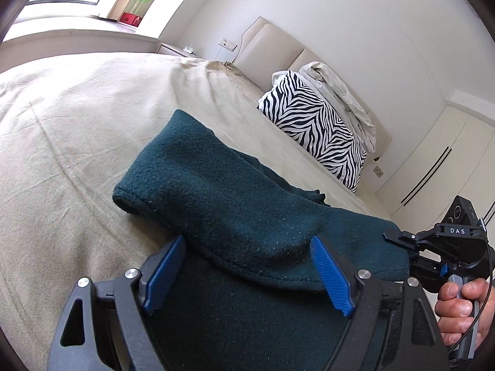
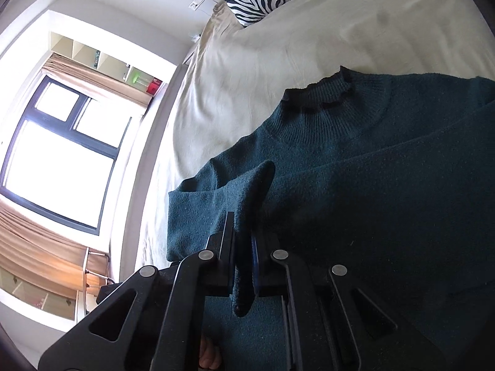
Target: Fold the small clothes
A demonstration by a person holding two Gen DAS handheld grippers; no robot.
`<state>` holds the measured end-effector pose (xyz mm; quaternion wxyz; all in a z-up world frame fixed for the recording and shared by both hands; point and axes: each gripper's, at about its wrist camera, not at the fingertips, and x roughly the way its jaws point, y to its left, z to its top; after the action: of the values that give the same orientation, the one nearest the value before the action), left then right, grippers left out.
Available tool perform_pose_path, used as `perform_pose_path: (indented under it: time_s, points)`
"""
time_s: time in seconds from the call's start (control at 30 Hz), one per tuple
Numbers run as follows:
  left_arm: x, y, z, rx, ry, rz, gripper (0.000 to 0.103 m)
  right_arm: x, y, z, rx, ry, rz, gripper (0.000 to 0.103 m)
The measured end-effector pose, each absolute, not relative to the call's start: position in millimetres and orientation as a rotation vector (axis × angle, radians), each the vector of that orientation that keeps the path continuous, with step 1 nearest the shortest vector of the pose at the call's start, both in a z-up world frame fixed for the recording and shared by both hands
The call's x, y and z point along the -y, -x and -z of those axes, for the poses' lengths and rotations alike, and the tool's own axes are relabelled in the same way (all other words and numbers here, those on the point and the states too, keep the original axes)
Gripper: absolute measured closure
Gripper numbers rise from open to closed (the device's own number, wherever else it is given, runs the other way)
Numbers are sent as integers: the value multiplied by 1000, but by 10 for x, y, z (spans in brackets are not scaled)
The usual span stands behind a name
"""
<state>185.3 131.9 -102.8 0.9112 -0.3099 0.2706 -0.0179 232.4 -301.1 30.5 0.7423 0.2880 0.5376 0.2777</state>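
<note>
A dark teal knit sweater lies on the bed, partly folded, with its ribbed collar toward the pillows. My left gripper stands open and wide. A thick folded edge of the sweater runs between its blue pads, which do not press on it. My right gripper is shut on a pinched ridge of the sweater's fabric near a sleeve cuff and holds it a little above the bed. In the left wrist view, the right gripper reaches the sweater's right edge, with a hand on its handle.
A beige bedspread covers the bed. A zebra-striped pillow and a crumpled light blanket lean on the headboard. A large window and a shelf lie past the bed's far side. White wardrobe doors stand at the right.
</note>
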Motion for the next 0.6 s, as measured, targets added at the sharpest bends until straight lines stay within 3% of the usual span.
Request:
perform_pose_path:
  time_s: [0.4,0.6]
  points:
    - [-1450,-1744,1084,-511,707,-3,30,3789,-2426,245,-1206,-699,-368,96]
    - [-1453,-1738,1084,-510,705,-8,31,4148,-2467,309,-1178,-690,-283,96]
